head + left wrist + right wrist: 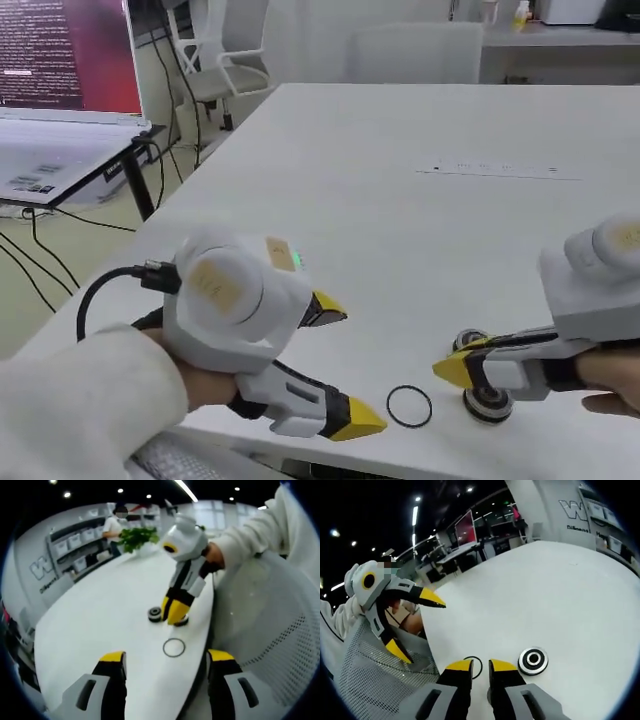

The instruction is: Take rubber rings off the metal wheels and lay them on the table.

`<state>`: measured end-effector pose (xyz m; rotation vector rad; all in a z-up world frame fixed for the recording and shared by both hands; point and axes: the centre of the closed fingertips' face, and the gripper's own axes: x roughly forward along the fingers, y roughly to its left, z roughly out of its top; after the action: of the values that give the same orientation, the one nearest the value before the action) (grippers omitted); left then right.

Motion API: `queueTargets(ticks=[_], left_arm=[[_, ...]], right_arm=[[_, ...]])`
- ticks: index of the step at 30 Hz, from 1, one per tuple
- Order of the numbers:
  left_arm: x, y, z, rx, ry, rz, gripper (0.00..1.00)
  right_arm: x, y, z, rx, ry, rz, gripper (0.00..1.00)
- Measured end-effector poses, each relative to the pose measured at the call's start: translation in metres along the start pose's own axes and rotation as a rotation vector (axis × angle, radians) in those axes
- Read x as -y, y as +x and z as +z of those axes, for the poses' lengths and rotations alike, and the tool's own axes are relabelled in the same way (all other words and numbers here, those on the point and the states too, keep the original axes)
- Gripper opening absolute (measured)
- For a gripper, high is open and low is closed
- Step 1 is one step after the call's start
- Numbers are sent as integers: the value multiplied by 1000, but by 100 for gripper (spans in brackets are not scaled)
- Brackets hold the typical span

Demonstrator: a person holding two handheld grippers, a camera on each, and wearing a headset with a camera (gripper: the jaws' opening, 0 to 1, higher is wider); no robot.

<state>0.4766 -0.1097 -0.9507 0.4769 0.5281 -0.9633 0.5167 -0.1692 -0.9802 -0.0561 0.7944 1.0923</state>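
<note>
Since one rubber ring (409,406) already lies on the counter (400,200), the left hand-held gripper (352,365) hangs open, while the right hand-held gripper (481,666), nearly closed, meets the near metal wheel (488,402).

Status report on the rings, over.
Left gripper open, empty. Right gripper jaws close together, beside a metal wheel. One rubber ring flat on the table, between the grippers. Nothing blocking it.

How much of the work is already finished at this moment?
One rubber ring lies free on the table. The right gripper, jaws nearly together, is at the two metal wheels; whether they carry rings is unclear. The left gripper is open, empty.
</note>
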Motion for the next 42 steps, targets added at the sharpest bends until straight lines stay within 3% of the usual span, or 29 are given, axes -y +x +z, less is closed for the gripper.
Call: queueTargets(ticks=[8,13,28,34,39,42], left_arm=[[5,2,4,17,-5,-3,66],[14,3,5,4,46,-22,65],[8,3,6,11,15,-7,66],[3,3,8,9,4,6,66],[-4,-1,21,36,-9,20,67],[0,-1,32,17,-10,-4,70]], right_arm=[[6,-15,13,53,-15,-39,12],[16,-25,20,97,26,-63,14],[38,-65,54,270,89,-124,18],[52,-83,56,299,116,-158,18],[58,-92,61,336,150,-155,22],[61,-97,58,337,151,-156,24]])
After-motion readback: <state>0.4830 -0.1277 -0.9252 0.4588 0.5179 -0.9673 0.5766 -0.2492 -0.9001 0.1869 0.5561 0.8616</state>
